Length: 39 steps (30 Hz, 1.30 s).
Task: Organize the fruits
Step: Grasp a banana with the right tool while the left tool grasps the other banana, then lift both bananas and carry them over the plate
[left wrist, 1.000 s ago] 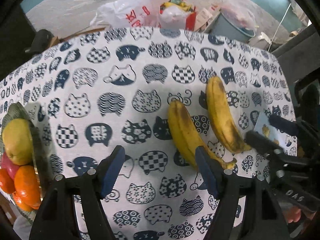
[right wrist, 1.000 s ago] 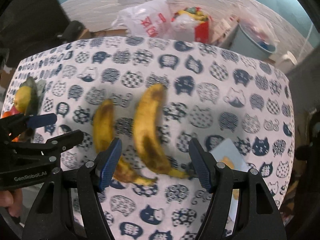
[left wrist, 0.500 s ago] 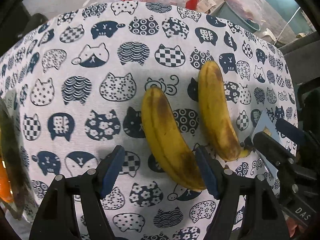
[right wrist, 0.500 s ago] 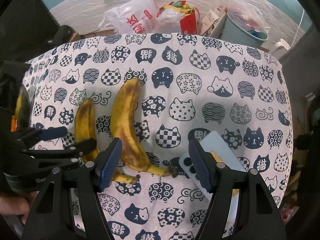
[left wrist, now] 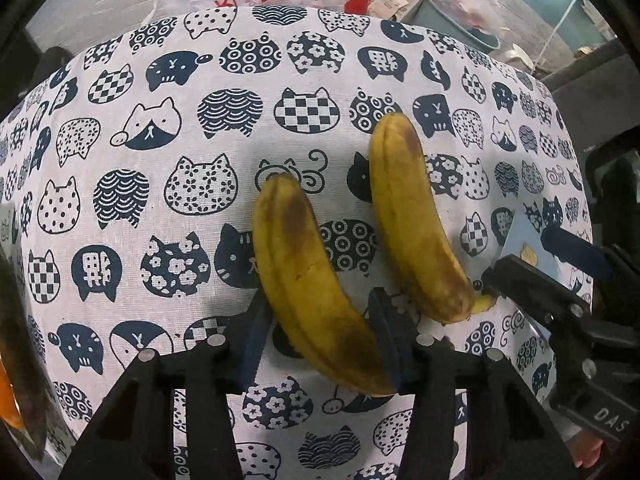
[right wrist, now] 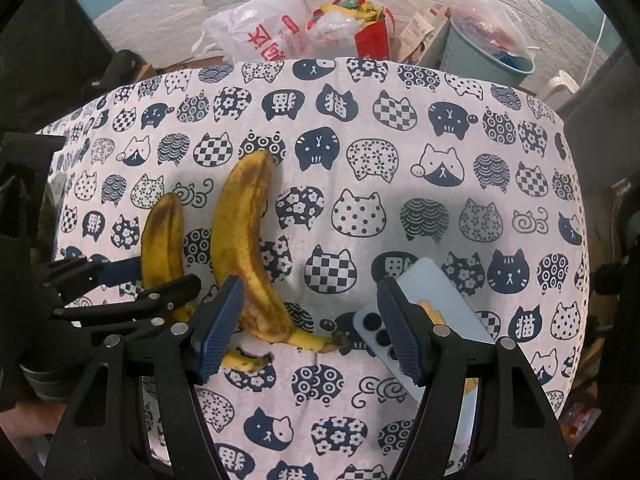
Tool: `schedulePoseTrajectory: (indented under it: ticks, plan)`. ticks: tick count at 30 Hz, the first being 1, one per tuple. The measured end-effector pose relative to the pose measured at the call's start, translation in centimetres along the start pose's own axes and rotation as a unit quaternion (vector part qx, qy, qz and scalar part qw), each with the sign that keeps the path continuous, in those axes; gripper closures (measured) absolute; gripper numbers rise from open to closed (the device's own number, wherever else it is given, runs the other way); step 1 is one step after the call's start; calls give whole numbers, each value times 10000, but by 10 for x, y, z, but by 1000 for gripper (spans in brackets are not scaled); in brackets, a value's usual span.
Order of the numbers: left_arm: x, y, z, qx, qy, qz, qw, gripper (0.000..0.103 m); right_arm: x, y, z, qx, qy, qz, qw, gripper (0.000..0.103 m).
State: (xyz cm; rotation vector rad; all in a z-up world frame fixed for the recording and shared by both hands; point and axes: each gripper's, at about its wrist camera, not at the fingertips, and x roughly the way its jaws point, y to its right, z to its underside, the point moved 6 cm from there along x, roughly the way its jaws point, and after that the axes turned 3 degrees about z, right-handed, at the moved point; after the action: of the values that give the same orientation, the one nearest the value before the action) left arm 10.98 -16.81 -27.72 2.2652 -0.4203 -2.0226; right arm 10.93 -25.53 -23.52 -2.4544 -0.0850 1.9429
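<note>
Two ripe, brown-spotted bananas lie side by side on the cat-print tablecloth (left wrist: 200,128). My left gripper (left wrist: 320,336) has its blue pads on both sides of the lower part of the left banana (left wrist: 308,280), closed in on it; that banana also shows in the right wrist view (right wrist: 162,240). The right banana (left wrist: 412,224) lies free beside it, and shows in the right wrist view (right wrist: 246,240). My right gripper (right wrist: 308,328) is open and empty, just right of the right banana's stem end; it also shows in the left wrist view (left wrist: 532,264).
A light blue phone (right wrist: 436,312) lies on the cloth under my right gripper's right finger. A plate edge with an orange (left wrist: 6,396) shows at the far left. Plastic bags (right wrist: 260,28) and a bin (right wrist: 480,52) stand behind the table (right wrist: 400,152).
My left gripper has moved forward over the left banana and its jaws have narrowed around it. My right gripper has shifted right, so the bananas sit further left in its view.
</note>
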Motion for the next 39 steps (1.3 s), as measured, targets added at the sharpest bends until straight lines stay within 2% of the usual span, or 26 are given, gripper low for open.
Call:
schedulePoseTrajectory:
  ticks: [3,8,12,17,22,25,27,29,33,38,39]
  plan:
    - [-6,-6,0,105,-45,-33,9999,63,2,-1,-1,-3,-5,-10,10000,33]
    - [-9,-23,-2,299,-234,-112,9992,65,8,-9,-5,-46,-35,-104,9999,33]
    - [-13,-28,-17,453,-313,-201,9983,66,16,-21,-8,-125,-71,-253,9996,33]
    - [-12,-19,-38,831,-189,-469,9953,66,27,-38,-10,-370,-46,-293,9989,33]
    - [-11,-15,-44,738,-12,-504,9960,66,37,-49,-12,-626,65,-193,9978,33]
    - [-12,-20,-39,603,51,-566,9966,59,39,-53,-14,-656,153,-177,9976,33]
    - [-14,-31,-21,490,58,-573,9971,49,43,-54,-15,-673,185,-110,9975,34]
    - [-10,-37,-15,338,9,-543,9980,43,47,-54,-14,-651,163,-102,9977,34]
    - [-10,-47,-3,139,112,-343,9993,38,53,-52,-12,-647,104,-95,9978,34]
    - [-11,-47,-4,157,223,-313,9991,38,58,-52,-10,-706,144,-22,9974,34]
    - [-9,-49,-6,189,251,-349,9989,43,58,-52,-9,-766,152,16,9969,34]
